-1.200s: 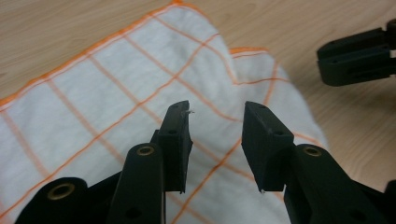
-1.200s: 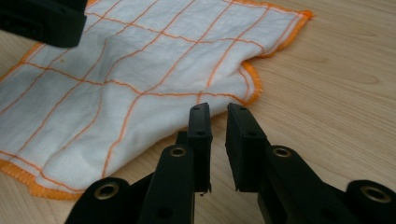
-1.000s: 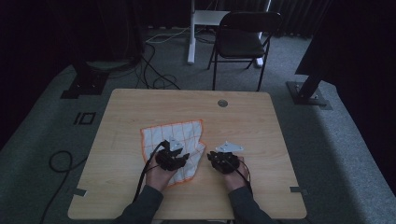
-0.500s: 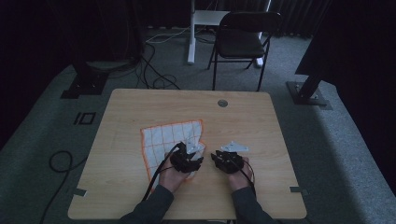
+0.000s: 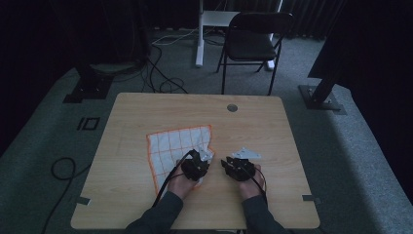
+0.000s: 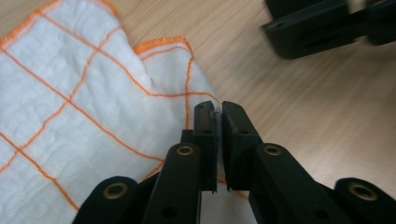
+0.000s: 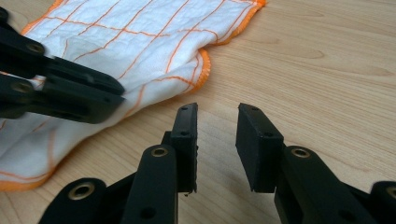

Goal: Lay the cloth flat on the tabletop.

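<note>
A white cloth with orange grid lines and an orange hem [image 5: 173, 146] lies flat on the wooden table [image 5: 146, 112]. My left gripper [image 5: 203, 158] is at the cloth's right edge. Its jaws have just been closing, and the left gripper view shows them [image 6: 218, 112] pinching the hem of the cloth [image 6: 70, 93]. My right gripper [image 5: 230, 162] rests just right of it on bare wood. Its jaws [image 7: 217, 116] have been opening and stand apart with nothing between them. The cloth [image 7: 140, 37] lies ahead and left of them.
A round grommet [image 5: 232, 107] is set in the table's far side. A dark chair [image 5: 253, 44] and a white post stand beyond the table. Cables loop on the floor at the left [image 5: 63, 168]. Bare wood stretches right of the right gripper.
My left gripper has moved right along the cloth to its right edge and closed on the hem. The right gripper has stayed in place, its jaws slightly wider.
</note>
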Tool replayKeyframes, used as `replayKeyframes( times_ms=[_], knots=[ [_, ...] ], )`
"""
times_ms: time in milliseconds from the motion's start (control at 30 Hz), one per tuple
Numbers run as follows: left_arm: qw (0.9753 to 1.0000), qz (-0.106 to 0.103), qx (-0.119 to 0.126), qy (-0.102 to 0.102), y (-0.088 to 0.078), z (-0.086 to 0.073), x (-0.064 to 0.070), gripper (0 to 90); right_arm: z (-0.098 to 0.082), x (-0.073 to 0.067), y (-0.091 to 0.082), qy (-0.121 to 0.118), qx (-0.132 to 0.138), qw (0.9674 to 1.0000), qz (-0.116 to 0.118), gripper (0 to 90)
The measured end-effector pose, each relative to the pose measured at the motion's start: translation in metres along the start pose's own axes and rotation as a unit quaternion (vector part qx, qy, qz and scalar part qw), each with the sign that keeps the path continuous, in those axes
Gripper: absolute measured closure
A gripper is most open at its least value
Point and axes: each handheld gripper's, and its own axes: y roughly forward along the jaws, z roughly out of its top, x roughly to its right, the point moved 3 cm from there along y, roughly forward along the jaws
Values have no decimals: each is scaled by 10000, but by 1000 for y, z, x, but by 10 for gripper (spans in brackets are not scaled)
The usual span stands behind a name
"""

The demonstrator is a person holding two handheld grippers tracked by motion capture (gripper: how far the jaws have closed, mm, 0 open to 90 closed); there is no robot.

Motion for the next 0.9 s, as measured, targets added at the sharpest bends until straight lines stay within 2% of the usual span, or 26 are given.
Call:
replayKeyframes(
  times_ms=[133, 200, 267, 367, 500, 600, 767, 900],
  knots=[
    [9991, -337, 249, 34, -13, 2, 2, 871, 0, -1, 0, -3, -7, 10000, -5, 690],
    [9985, -416, 355, 88, -19, 2, 3, 871, 0, -1, 1, -3, -15, 10000, -6, 690],
    [9978, -474, 455, 0, -23, 0, -1, 870, 0, -1, 1, -3, -13, 10000, -7, 690],
    [9980, -332, 461, -276, -26, -7, -18, 869, 0, 0, 0, 10, 3, 10000, -4, 690],
    [9980, 86, 289, -562, -22, -20, -45, 858, 0, -1, 1, -15, -8, 10000, 26, 689],
    [9964, 363, 103, -760, -15, -32, -62, 852, 1, -5, 2, -55, -37, 10000, 63, 686],
    [9939, 531, -30, -967, -10, -44, -76, 840, 3, -13, 7, -170, -73, 9997, 187, 682],
    [9931, 606, -45, -1002, -9, -47, -80, 825, 4, -22, 13, -307, -99, 9990, 312, 676]
  ],
)
